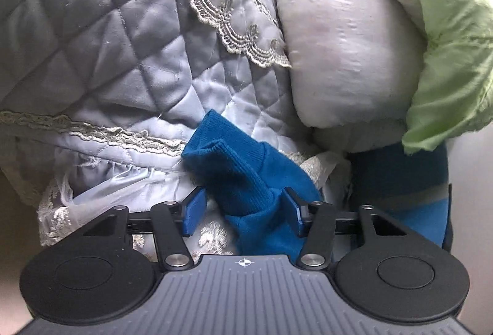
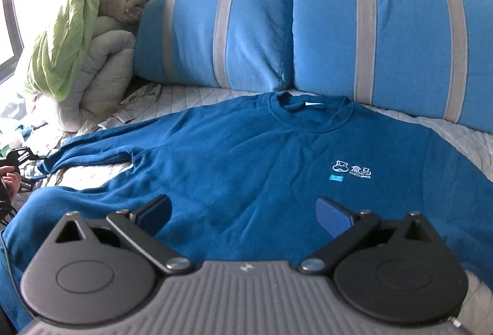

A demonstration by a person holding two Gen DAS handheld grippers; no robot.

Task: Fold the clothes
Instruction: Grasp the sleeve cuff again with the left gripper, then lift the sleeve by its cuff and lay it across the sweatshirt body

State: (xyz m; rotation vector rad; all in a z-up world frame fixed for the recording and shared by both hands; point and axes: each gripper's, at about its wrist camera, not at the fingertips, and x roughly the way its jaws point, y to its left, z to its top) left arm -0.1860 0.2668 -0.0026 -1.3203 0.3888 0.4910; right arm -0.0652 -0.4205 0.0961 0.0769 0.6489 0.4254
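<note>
while spread, sweatshirt point(image 2: 234, 162) lies beneath right hand-held gripper point(image 2: 245, 213).

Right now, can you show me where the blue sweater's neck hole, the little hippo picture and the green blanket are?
Neck hole point(image 2: 311, 110), right wrist view, on the collar band.
Hippo picture point(image 2: 351, 170), right wrist view, on the white chest print.
Green blanket point(image 2: 64, 39), right wrist view, on its draped side.

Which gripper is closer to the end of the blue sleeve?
Left. The left gripper has the sleeve cuff between its open fingers; the right gripper hovers open over the sweatshirt's body.
</note>
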